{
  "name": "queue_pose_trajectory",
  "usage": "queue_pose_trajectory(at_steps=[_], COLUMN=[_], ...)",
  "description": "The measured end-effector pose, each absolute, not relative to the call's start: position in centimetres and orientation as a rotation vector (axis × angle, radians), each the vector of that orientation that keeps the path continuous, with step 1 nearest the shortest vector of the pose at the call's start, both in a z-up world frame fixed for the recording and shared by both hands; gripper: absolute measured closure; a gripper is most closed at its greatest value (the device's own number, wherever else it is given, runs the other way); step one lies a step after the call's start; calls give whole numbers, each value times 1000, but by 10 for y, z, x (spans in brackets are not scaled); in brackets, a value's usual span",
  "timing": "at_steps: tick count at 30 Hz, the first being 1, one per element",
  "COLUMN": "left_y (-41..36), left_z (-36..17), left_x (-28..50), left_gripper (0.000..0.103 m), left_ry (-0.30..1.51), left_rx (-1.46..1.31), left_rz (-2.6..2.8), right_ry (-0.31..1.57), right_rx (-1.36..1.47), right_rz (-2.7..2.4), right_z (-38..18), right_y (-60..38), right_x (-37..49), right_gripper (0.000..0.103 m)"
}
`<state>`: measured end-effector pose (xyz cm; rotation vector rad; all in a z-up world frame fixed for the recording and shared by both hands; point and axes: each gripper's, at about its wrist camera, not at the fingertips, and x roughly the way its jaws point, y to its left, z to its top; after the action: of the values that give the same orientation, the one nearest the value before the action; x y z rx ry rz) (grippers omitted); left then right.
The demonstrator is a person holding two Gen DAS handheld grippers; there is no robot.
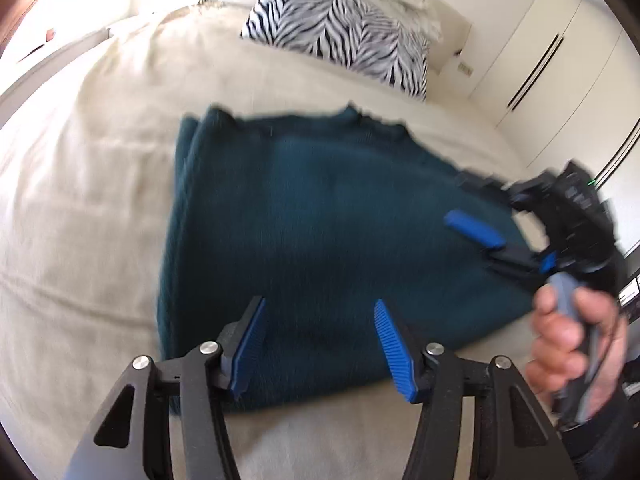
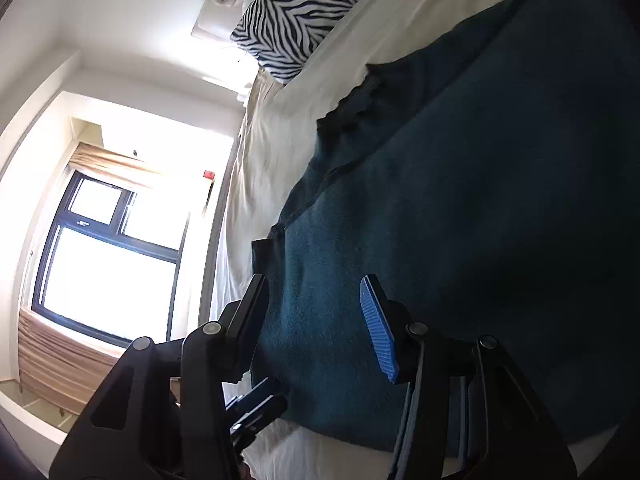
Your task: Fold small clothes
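The teal garment (image 1: 320, 240) lay folded flat in the middle of the bed (image 1: 100, 200), several layers showing along its far edge. The greatest risk, as I judged it, was that either tool would snag the thick knit, dragging the stacked layers askew. The left gripper (image 1: 320, 340) hovered over the near edge, fingers spread and empty. The right gripper (image 2: 316, 328) hung beside the garment's side, fingers also spread, holding nothing. A cream cover dressed the bed, with a zebra-striped pillow (image 1: 344, 36) at its head, white wardrobe doors (image 1: 560, 60) beyond and a bright window (image 2: 108, 256).
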<state>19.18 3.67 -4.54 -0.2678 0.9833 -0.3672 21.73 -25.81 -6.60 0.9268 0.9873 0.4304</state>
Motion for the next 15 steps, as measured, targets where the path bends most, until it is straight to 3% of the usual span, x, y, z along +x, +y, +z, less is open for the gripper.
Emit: queue_pose_trajectory(at_steps=[4,8,12,15], left_y=[41,42,61,76], left_z=[-31,-57,-84,-79], left_x=[234,280,286,273], left_gripper=[44,45,58,58], left_ry=[923,987,1000,981], left_rx=[-288,-308,-393,-455], left_rz=[-380,-344,-367,-385], right_ry=[1002,1028,973,879], right_rx=[941,927,1018,1099], right_rz=[489,431,377,289], right_z=[-68,-82,-92,-89], right_y=[-239,-245,-290,-338], right_x=[249,276,270,253], right_gripper=[56,56,56,56])
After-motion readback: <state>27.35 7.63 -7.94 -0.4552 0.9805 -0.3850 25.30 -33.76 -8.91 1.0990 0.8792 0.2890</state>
